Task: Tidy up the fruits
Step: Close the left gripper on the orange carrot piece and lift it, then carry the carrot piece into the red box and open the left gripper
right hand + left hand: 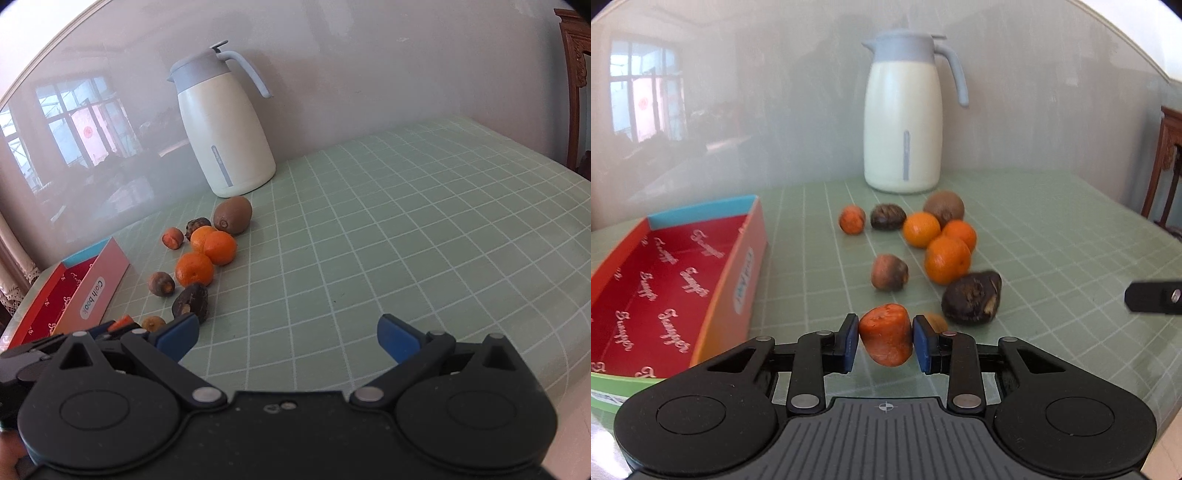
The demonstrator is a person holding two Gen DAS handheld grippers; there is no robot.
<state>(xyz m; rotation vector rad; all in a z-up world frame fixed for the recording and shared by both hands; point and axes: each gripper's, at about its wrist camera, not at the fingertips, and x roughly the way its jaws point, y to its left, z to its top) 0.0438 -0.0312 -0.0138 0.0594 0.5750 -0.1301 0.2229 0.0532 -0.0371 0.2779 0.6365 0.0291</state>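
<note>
Beside the red-lined box [676,280] on the green desk [406,221], the left gripper [885,341] pinches an orange fruit piece [885,339] between its blue pads, probably to carry it into that box. Off to the right, the right gripper [288,338] is spread and empty, leaving the other fruits [947,258] lying loose near the jug [903,110].

colours on my table

i see a pale green tablecloth [406,229] with a white grid. the box [701,280] is red inside with pale script lettering, its end wall blue, its side orange. the jug [903,125] is cream with a grey-blue lid and handle. three tangerines [947,258] glow orange beside a brown kiwi [944,206]. my gripper pads [849,343] are blue on black arms.
</note>
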